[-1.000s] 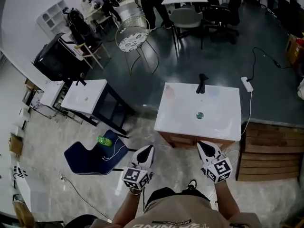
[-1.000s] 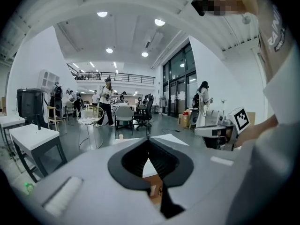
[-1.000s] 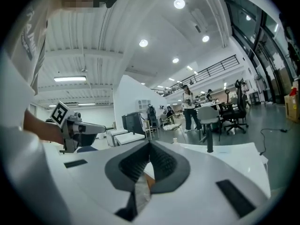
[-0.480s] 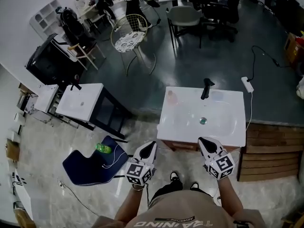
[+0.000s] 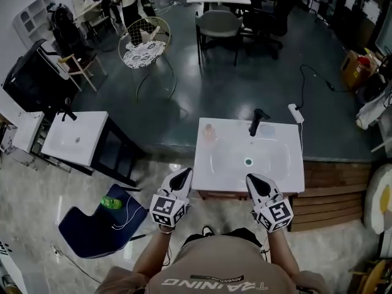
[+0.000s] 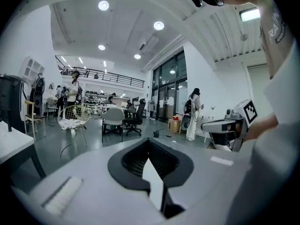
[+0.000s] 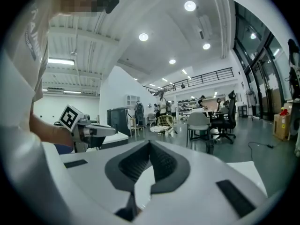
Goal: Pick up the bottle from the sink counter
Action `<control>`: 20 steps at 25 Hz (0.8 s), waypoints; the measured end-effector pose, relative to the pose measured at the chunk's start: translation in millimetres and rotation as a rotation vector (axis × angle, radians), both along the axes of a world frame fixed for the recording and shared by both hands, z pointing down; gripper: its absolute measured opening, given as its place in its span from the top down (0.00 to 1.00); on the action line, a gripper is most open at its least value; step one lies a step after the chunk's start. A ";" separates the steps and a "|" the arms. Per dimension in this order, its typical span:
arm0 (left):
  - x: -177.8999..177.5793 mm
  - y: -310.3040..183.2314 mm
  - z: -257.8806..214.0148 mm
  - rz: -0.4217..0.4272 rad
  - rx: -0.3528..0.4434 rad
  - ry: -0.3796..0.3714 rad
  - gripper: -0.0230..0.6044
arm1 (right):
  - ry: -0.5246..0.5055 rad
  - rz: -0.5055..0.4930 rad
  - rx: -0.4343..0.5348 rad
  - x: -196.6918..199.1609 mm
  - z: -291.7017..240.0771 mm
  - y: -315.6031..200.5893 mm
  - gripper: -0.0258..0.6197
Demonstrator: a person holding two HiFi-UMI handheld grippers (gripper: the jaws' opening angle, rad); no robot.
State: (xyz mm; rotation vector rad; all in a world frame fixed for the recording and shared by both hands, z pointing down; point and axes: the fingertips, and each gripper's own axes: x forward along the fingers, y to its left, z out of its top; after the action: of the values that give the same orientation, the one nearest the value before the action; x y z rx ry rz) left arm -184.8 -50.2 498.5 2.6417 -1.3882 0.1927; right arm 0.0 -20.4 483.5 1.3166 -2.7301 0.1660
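One pinkish bottle on sink counter, L gripper & R gripper clenched, empty

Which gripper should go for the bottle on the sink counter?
Left. The bottle stands at the far left corner of the sink counter, nearer the left gripper; the right gripper would have to cross the basin. Both are shut and empty.

White sink counter — pale pink bottle.
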 end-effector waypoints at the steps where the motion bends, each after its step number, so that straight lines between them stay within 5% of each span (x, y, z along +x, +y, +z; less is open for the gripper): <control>1: -1.6 -5.6 1.4 0.009 -0.005 0.015 0.95 | 0.004 0.012 -0.011 -1.4 1.1 -0.5 0.94; 12: 3.0 -61.1 41.9 0.018 -0.078 0.073 0.95 | 0.029 0.001 -0.092 -9.7 33.2 -49.1 0.94; 20: 23.1 -116.9 35.4 -0.035 -0.045 -0.032 0.95 | 0.039 -0.117 -0.084 8.4 42.1 -127.1 0.94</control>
State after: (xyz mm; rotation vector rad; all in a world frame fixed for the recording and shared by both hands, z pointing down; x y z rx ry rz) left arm -161.7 -167.2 534.0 2.5864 -1.4220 0.2600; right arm 8.4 -147.5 525.5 1.1232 -2.7255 0.2397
